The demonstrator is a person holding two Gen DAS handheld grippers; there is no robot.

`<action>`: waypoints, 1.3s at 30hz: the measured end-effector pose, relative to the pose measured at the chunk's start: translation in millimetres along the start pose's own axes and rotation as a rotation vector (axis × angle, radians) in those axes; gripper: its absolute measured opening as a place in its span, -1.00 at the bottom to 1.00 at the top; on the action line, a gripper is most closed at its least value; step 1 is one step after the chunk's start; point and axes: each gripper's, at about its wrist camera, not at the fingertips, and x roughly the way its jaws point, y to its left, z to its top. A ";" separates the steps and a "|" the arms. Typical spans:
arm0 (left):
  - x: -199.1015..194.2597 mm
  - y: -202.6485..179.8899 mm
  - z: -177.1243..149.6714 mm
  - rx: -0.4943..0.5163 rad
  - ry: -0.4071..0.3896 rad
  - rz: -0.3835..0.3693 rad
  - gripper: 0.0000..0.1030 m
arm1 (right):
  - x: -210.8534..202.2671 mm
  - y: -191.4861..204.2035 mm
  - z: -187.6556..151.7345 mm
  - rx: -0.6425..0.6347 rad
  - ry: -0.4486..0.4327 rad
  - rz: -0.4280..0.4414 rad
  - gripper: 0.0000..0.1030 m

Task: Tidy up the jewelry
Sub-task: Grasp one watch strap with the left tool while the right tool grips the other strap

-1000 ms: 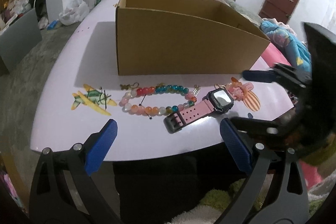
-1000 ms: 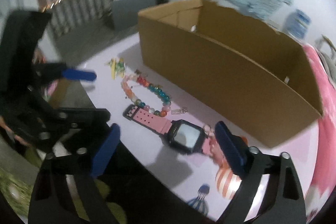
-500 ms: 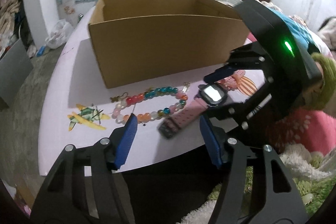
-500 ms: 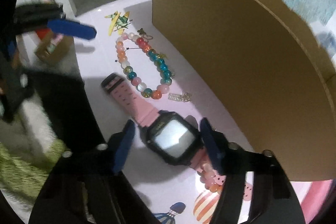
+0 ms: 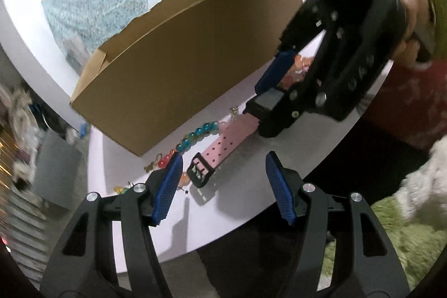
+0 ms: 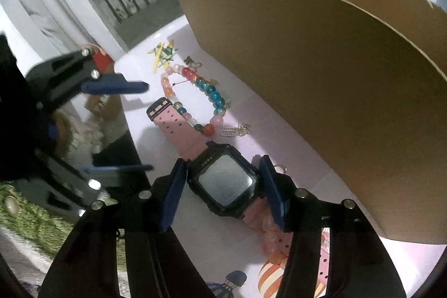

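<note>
A pink watch (image 6: 226, 183) with a black square case lies on the pale table (image 5: 223, 214) in front of a cardboard box (image 6: 321, 60). My right gripper (image 6: 222, 161) straddles the case; its jaws are closing and both blue pads sit against the case's sides. In the left wrist view the right gripper (image 5: 262, 102) covers the case, and only the strap (image 5: 229, 136) shows. My left gripper (image 5: 223, 158) is open, with the strap's black buckle end lying between its fingers untouched. A bead bracelet (image 6: 212, 95) of pink, red and teal beads lies beside the strap.
A small silver charm (image 6: 237, 130) and a little gold bow charm (image 6: 192, 62) lie near the box wall. A peach bead piece (image 6: 272, 239) lies under the watch's near strap. Plane and balloon stickers mark the tabletop. The table edge runs just behind the left gripper (image 6: 149, 127).
Both grippers narrowed their jaws. The right one dropped down over the watch case. The left one rolled and moved in toward the strap's buckle end.
</note>
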 end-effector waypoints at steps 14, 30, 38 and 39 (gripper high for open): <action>14.5 -36.0 10.1 0.183 0.024 0.115 -0.43 | -4.3 -10.0 -9.7 -0.034 -0.064 0.107 0.03; 13.7 9.2 22.8 -0.184 0.119 -0.216 -0.79 | -85.3 -21.8 -65.0 0.322 -0.347 -0.070 0.29; 13.6 28.4 18.8 -0.267 0.134 -0.318 -0.84 | -67.6 18.0 -80.5 0.295 -0.329 -0.305 0.28; 12.9 28.5 17.6 -0.270 0.135 -0.326 -0.84 | -61.2 27.6 -75.9 0.235 -0.311 -0.361 0.26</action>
